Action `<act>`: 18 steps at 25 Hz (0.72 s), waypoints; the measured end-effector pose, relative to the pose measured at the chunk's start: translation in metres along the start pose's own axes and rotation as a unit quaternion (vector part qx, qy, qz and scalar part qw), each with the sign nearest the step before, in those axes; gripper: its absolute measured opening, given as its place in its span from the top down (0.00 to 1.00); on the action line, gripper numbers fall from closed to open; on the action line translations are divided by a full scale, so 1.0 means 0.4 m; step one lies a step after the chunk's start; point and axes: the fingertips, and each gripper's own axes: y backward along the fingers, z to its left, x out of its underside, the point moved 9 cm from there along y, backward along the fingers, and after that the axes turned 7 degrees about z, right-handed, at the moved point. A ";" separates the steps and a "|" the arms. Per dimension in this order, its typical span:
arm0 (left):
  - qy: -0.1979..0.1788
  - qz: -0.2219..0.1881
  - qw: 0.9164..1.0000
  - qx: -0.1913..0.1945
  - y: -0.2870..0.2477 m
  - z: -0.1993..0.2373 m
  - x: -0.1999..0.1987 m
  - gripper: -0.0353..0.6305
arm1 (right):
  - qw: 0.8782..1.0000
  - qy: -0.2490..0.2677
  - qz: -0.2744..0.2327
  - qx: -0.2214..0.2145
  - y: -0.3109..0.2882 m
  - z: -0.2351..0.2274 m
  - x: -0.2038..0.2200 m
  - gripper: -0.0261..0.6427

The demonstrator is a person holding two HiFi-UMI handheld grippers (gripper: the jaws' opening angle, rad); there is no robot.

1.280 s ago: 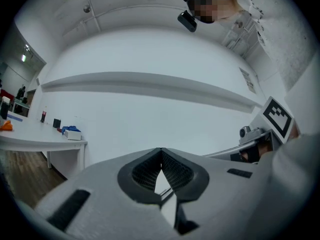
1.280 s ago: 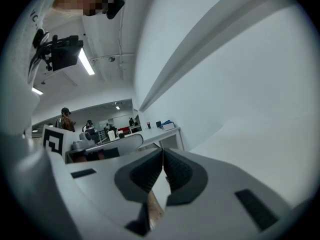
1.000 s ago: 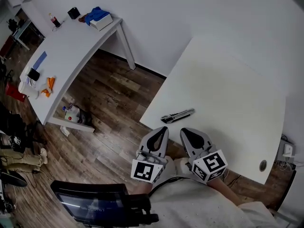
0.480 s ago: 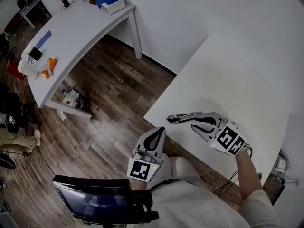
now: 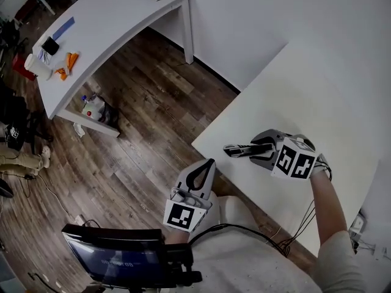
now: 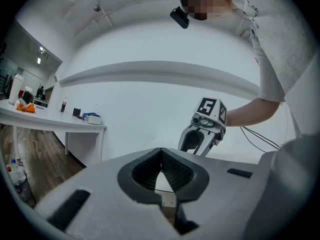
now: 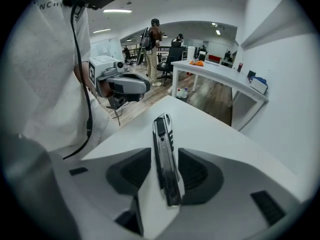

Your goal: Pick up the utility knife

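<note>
The utility knife [image 5: 237, 149], silver and black, lies on the white table [image 5: 305, 96] close to its near-left edge. My right gripper [image 5: 256, 151] points down over the knife's right part. Its jaws are opening and straddle the knife [image 7: 165, 154], one on each side, pads not pressing on it. My left gripper [image 5: 204, 168] hangs off the table in front of the person's body, shut and holding nothing. In the left gripper view its jaws [image 6: 161, 159] meet at the tips, and the right gripper [image 6: 199, 140] shows beyond them.
A second white table [image 5: 104, 23] with small items stands at the upper left across the wooden floor [image 5: 153, 108]. A dark monitor [image 5: 116, 261] sits at the bottom edge. Cables [image 5: 269, 240] trail from the right arm. People and chairs stand far off in the right gripper view.
The right gripper swung from beside the left one out over the table, tipped down onto the knife, and its jaws went from shut to open. The left gripper sank a little.
</note>
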 end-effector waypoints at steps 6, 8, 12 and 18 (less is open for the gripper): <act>0.007 -0.007 1.000 -0.008 0.004 0.005 -0.002 0.94 | 0.997 0.034 0.052 -0.045 -0.028 -0.021 -0.017 0.74; 0.008 -0.007 1.000 -0.010 0.007 0.007 -0.004 0.94 | 0.996 0.039 0.067 -0.054 -0.032 -0.022 -0.022 0.74; 0.001 0.002 1.000 -0.019 0.010 0.020 0.006 0.94 | 0.992 0.040 0.101 -0.066 -0.038 -0.025 -0.037 0.74; 0.002 0.001 1.000 -0.027 0.011 0.027 0.003 0.94 | 0.985 0.058 0.137 -0.087 -0.050 -0.033 -0.050 0.74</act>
